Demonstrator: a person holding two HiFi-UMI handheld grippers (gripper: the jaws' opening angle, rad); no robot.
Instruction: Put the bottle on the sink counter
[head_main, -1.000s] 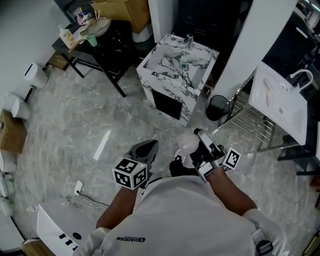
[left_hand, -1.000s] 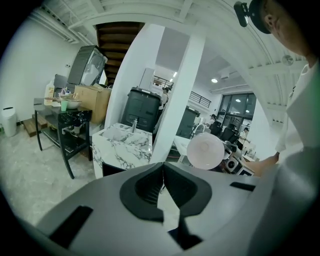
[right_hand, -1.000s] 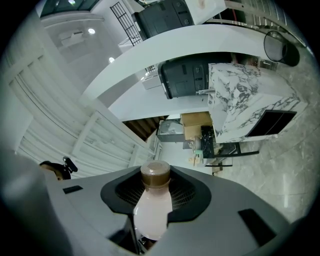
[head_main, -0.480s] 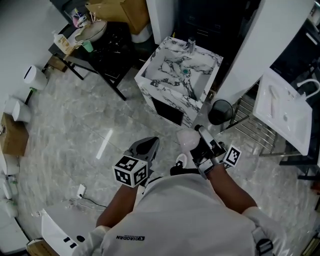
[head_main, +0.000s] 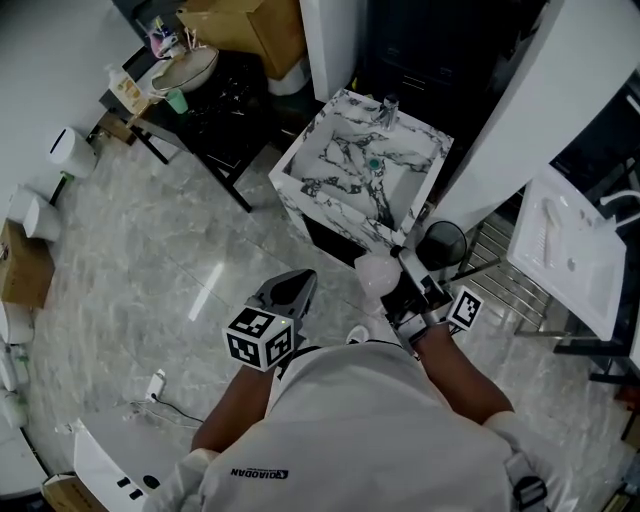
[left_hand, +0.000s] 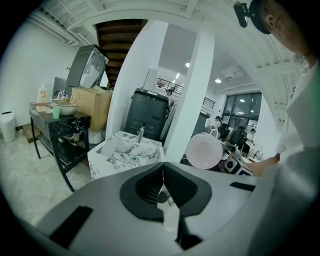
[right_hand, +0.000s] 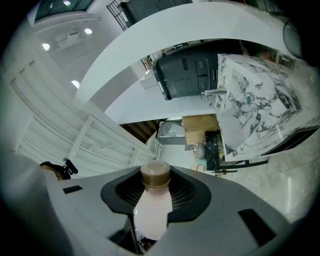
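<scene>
Carrying bottle (right_hand: 151, 215) pinched in right gripper (right_hand: 155, 192), left gripper (left_hand: 162, 172) pressed together — next needs reaching sink counter (head_main: 330, 207), lowering upright.

White tee (head_main: 380, 430); grey L tongs (head_main: 303, 283).

The left tongs (left_hand: 162, 167) sit closed, empty — marble sink (left_hand: 125, 152) ahead, pale bottle (left_hand: 204, 151) at right.

The bottle (right_hand: 152, 212) is half hidden within the right tongs (right_hand: 156, 181); the table clutter (head_main: 185, 66) is indistinct.
</scene>
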